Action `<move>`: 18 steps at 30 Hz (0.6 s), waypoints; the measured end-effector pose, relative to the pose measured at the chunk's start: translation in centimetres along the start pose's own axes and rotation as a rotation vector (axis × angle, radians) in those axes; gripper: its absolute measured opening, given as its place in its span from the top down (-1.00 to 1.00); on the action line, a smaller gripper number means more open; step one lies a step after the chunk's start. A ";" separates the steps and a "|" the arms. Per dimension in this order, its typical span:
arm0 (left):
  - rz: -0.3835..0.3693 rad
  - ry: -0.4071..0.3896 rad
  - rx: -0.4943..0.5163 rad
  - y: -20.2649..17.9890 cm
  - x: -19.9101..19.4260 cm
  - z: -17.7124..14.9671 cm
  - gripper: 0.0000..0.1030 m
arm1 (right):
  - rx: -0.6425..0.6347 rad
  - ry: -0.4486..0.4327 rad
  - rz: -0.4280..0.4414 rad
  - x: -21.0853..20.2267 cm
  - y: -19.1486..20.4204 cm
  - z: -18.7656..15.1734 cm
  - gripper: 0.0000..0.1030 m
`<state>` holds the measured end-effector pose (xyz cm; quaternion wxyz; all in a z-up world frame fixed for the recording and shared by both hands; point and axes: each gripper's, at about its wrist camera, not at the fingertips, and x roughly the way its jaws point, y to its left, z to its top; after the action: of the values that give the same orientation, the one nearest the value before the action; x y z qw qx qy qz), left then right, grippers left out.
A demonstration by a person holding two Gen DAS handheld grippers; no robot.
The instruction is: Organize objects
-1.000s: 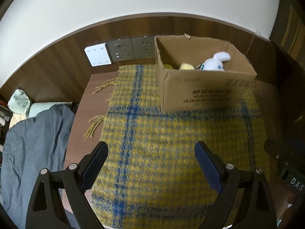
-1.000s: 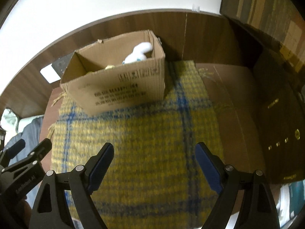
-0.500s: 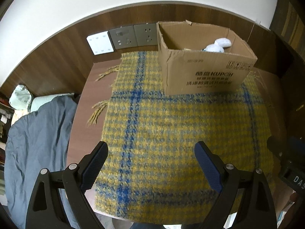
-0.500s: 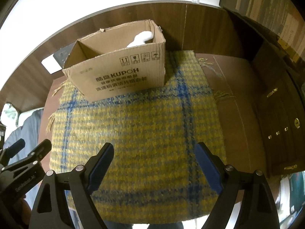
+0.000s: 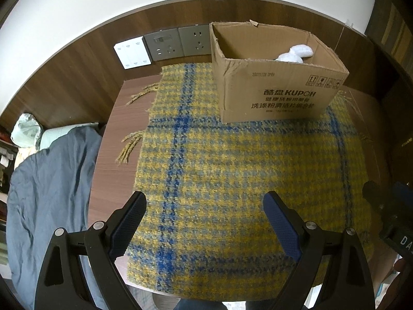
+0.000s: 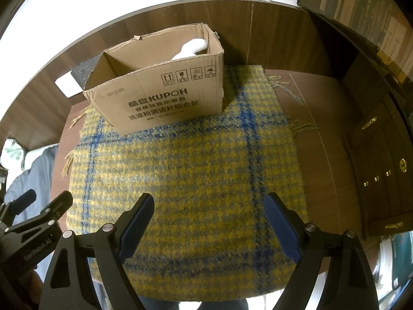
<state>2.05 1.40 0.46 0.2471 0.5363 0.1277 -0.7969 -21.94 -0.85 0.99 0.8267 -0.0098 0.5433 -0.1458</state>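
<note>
An open cardboard box (image 5: pixel 281 98) marked KUPOH stands at the far end of a yellow and blue plaid cloth (image 5: pixel 232 168). It also shows in the right wrist view (image 6: pixel 165 100). A white plush toy (image 5: pixel 295 54) pokes above the box rim, and shows in the right wrist view too (image 6: pixel 192 47); the rest of the box's inside is hidden. My left gripper (image 5: pixel 204 214) is open and empty over the near part of the cloth. My right gripper (image 6: pixel 209 214) is open and empty, also over the near cloth (image 6: pixel 191 175).
The cloth lies on a brown wooden table (image 5: pixel 113 129) against a wood-panelled wall with sockets (image 5: pixel 178 42) and a white switch plate (image 5: pixel 133 55). A blue-grey blanket (image 5: pixel 46 180) lies left. Dark drawers (image 6: pixel 382 170) stand right. The left gripper's body (image 6: pixel 28 222) shows at lower left.
Both grippers have drawn back from the box, toward the near table edge. The box looks smaller and farther, and less of the toys inside shows. Both stay open.
</note>
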 end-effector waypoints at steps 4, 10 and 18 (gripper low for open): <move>-0.001 0.002 -0.001 0.0 0.1 0.0 -0.80 | 0.000 0.000 0.000 0.0 0.0 0.0 -0.68; 0.000 -0.001 0.000 0.0 0.1 0.1 -0.80 | 0.000 0.000 0.001 0.0 -0.1 0.1 -0.68; -0.005 0.003 -0.002 -0.1 0.2 0.2 -0.80 | -0.002 -0.001 0.002 0.0 -0.1 0.1 -0.68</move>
<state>1.78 1.38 0.37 0.2454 0.5369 0.1300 -0.7967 -21.84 -0.99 1.06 0.8271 -0.0104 0.5431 -0.1444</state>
